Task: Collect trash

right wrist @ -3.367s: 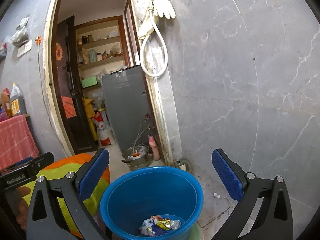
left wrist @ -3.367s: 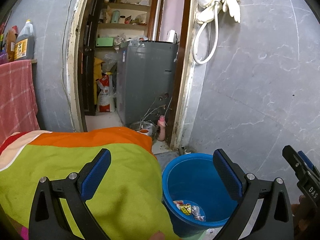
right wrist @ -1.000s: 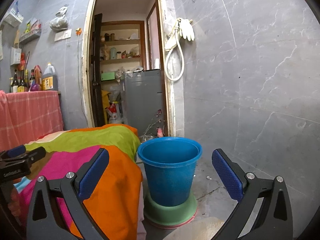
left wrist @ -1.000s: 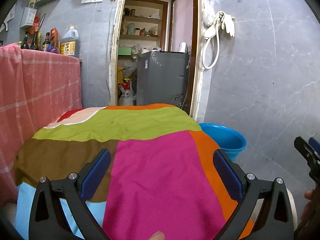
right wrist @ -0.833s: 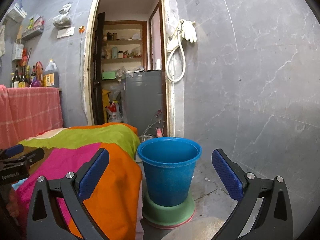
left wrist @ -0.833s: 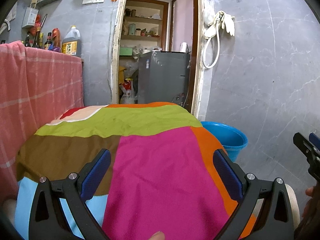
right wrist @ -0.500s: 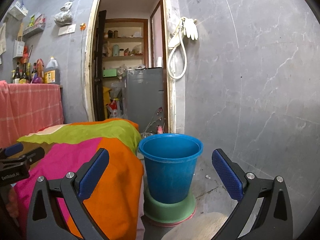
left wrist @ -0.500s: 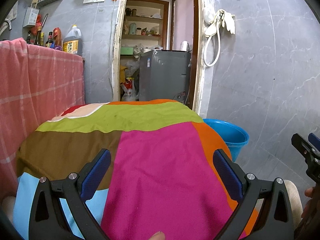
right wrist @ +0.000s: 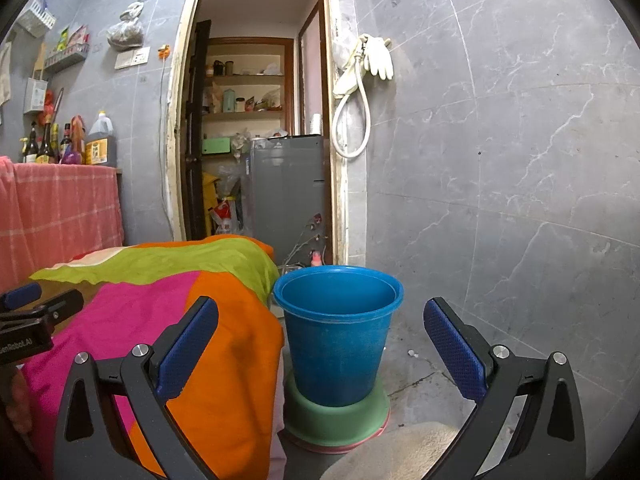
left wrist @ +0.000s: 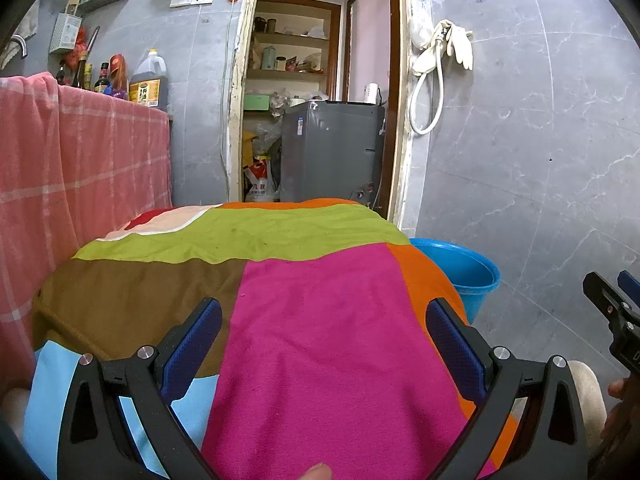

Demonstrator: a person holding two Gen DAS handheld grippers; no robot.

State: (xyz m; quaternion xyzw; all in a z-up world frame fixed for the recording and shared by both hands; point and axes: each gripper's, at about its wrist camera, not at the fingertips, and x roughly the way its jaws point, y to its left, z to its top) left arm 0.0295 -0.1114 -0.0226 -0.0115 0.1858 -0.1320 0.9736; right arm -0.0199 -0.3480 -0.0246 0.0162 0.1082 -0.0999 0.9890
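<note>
A blue bucket [right wrist: 338, 332] stands on a green base [right wrist: 336, 420] on the floor, beside a table under a patchwork cloth [right wrist: 168, 300]. Its inside is hidden from here. In the left wrist view the bucket's rim [left wrist: 468, 268] shows past the cloth's [left wrist: 312, 320] right edge. My left gripper [left wrist: 324, 344] is open and empty over the cloth. My right gripper [right wrist: 320, 344] is open and empty, level with the bucket and a little in front of it. No loose trash shows on the cloth.
A grey marble wall [right wrist: 520, 180] runs on the right. An open doorway [right wrist: 256, 140] behind holds a grey appliance [right wrist: 288, 196] and shelves. A pink checked cloth [left wrist: 72, 168] hangs on the left with bottles [left wrist: 148, 84] above. A beige round thing [right wrist: 400, 452] lies at the floor front.
Both grippers have drawn back and lowered from above the bucket, where wrappers showed at its bottom. In the last second the views barely shift. Both grippers stay open.
</note>
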